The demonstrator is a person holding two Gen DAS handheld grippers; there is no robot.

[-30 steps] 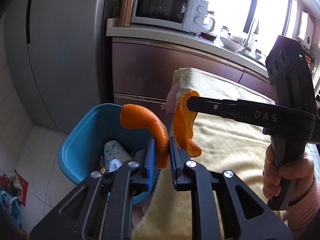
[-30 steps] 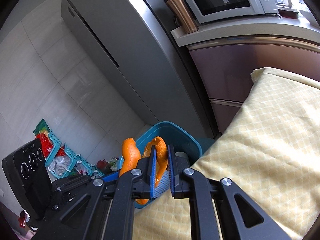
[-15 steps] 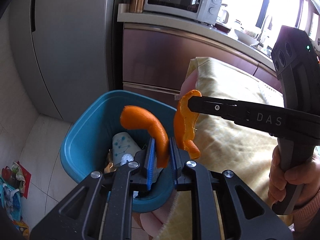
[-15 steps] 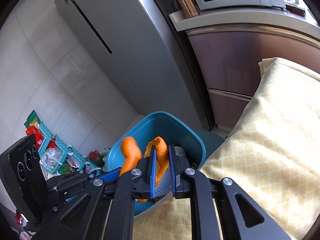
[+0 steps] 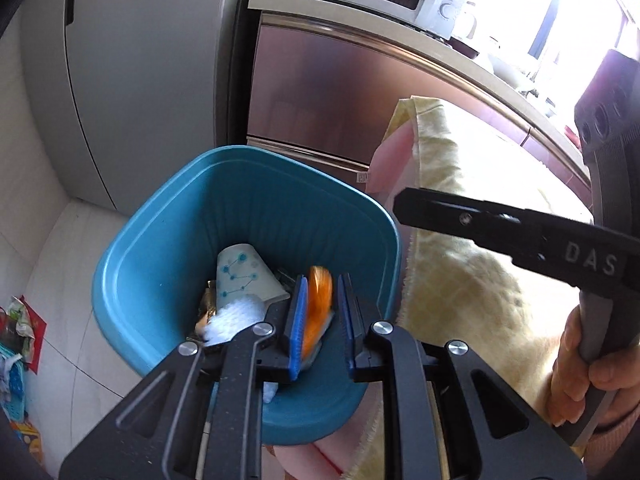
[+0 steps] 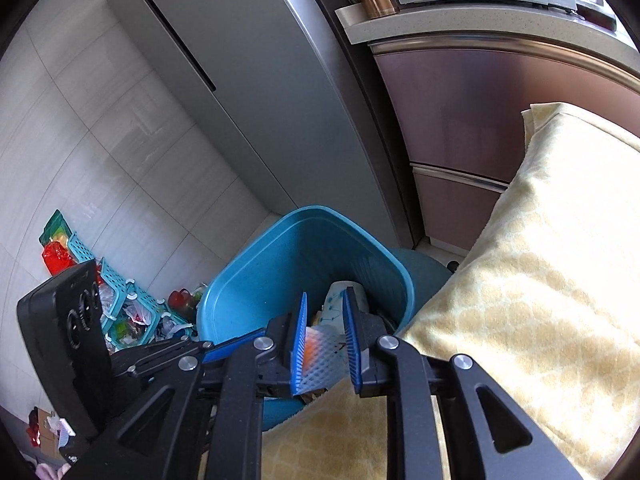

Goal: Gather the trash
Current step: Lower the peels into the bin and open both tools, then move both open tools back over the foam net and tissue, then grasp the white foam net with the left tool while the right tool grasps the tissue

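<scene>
Blue bin (image 5: 160, 264) is sitting on the floor, left. Left gripper (image 5: 320, 312) is hovering over it, jaws parted, blurred orange peel (image 5: 318, 304) between them (not visibly pinched). Right gripper (image 6: 324, 332) has just been opening, nothing held.

Two wrist fisheye views, each looking forward and steeply down along its own gripper fingers, close above the blue trash bin (image 5: 168, 240) (image 6: 256, 272). Both share the bin, refrigerator (image 5: 152, 60) (image 6: 248, 80) and yellow cloth (image 5: 460, 280) (image 6: 540, 260).
</scene>
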